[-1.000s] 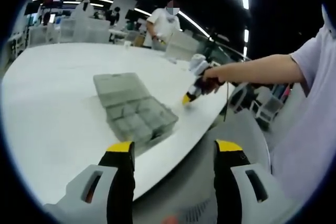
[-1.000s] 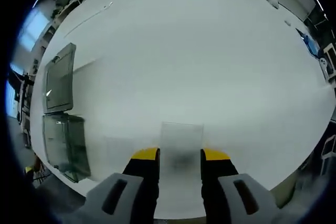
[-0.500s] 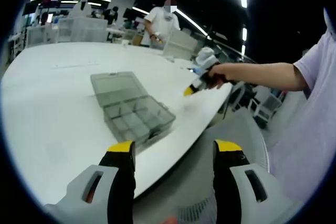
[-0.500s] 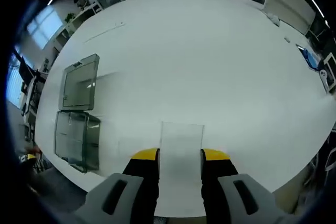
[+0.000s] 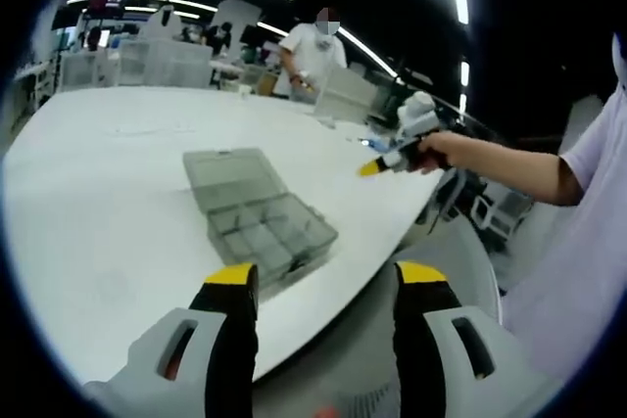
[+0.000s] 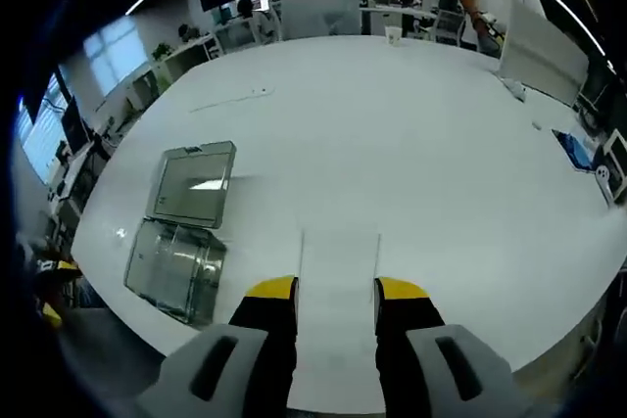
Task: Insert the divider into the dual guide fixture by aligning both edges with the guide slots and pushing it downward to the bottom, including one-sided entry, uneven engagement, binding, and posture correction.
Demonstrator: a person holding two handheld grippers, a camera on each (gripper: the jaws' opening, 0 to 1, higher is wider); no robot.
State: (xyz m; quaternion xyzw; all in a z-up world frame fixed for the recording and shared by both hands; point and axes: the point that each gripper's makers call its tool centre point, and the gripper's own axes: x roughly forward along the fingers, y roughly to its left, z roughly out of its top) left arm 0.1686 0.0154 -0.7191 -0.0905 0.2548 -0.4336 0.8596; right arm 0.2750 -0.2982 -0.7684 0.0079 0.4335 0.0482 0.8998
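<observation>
White table (image 6: 411,124) carries the open clear compartment box (image 6: 186,227), lid laid flat; nothing sits between it and the right gripper (image 6: 335,291). Right jaws are clamped on the clear divider (image 6: 338,261), its long axis running out along the jaws. Left gripper (image 5: 318,281) has jaws apart, holding nothing, box (image 5: 260,222) beyond them.

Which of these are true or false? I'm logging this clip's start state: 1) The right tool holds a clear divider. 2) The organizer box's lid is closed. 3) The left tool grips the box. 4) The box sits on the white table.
1) True: the right tool is shut on the clear divider.
2) False: the organizer box lies with its lid open.
3) False: the left tool is open, holding nothing.
4) True: it rests on the white table.
</observation>
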